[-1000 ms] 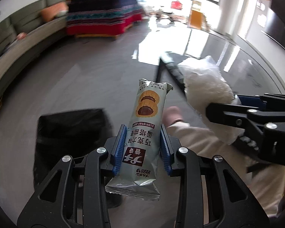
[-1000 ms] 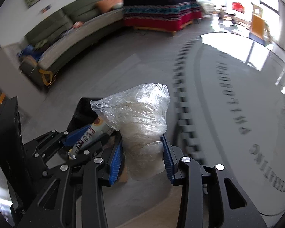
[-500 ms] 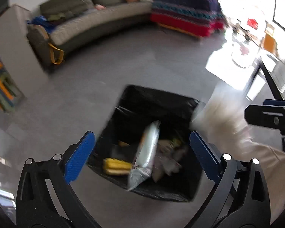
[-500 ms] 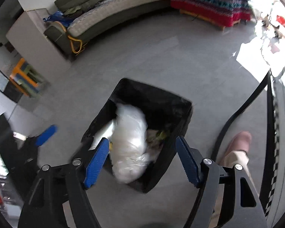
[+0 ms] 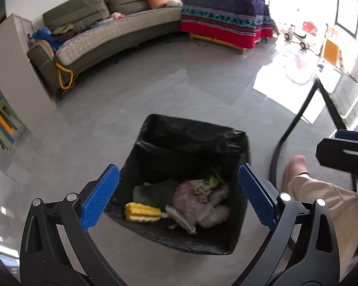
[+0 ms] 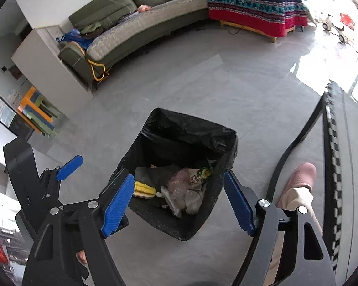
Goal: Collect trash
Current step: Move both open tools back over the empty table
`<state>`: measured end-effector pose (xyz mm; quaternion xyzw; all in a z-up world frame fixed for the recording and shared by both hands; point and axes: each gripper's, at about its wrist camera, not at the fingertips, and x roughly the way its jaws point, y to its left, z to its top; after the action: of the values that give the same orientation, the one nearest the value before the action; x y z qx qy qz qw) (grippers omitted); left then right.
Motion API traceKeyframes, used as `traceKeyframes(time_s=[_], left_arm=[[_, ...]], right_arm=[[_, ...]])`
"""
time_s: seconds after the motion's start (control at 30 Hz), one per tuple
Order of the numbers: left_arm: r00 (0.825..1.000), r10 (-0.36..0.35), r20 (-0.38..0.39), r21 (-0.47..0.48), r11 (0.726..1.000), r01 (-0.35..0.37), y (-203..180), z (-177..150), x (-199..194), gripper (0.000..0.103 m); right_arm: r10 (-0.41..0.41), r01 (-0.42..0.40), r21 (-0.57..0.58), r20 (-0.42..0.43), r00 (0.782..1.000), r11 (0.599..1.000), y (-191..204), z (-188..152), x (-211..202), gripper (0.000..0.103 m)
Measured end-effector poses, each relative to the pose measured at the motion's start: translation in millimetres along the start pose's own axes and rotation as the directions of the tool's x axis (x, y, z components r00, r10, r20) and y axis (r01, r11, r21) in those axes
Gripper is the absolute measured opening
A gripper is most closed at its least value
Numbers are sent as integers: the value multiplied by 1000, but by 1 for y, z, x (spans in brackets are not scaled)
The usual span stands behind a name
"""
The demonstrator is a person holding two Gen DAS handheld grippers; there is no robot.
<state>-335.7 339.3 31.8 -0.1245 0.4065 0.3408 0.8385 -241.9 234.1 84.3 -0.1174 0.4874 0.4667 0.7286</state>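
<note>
A bin lined with a black bag (image 5: 193,138) (image 6: 190,128) stands on the grey floor below both grippers. Inside lie a yellow wrapper (image 5: 142,212) (image 6: 144,190), a clear plastic bag (image 5: 212,212) (image 6: 192,200) and other wrappers. My left gripper (image 5: 176,195) hangs open and empty above the bin. My right gripper (image 6: 179,205) is open and empty above it too. The left gripper also shows in the right wrist view (image 6: 66,169), to the left of the bin.
A person's leg and pink slipper (image 5: 295,166) (image 6: 303,176) stand right of the bin. A black table leg (image 5: 288,128) and the dark tabletop edge (image 6: 334,143) are at right. A green sofa (image 5: 121,31) and a red patterned cover (image 5: 226,19) lie far back.
Both grippers swung from the table down over the bin and opened. The biscuit packet left my left gripper and the plastic bag left my right; both now lie in the bin.
</note>
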Motion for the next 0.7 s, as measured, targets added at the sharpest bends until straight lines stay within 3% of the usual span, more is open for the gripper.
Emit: traceKeyframes(time_s=[0.2, 0.43, 0.7], left_arm=[[998, -64, 19, 88, 994, 62, -51, 15, -10, 97], [986, -166, 29, 203, 967, 157, -120, 29, -20, 97], [950, -314, 11, 363, 886, 288, -218, 37, -36, 97]], right_arm=[[-61, 57, 51, 84, 995, 997, -38, -10, -40, 88], [-142, 111, 178, 168, 976, 978, -105, -22, -90, 88], [-278, 199, 342, 197, 940, 918, -190, -50, -140, 88]])
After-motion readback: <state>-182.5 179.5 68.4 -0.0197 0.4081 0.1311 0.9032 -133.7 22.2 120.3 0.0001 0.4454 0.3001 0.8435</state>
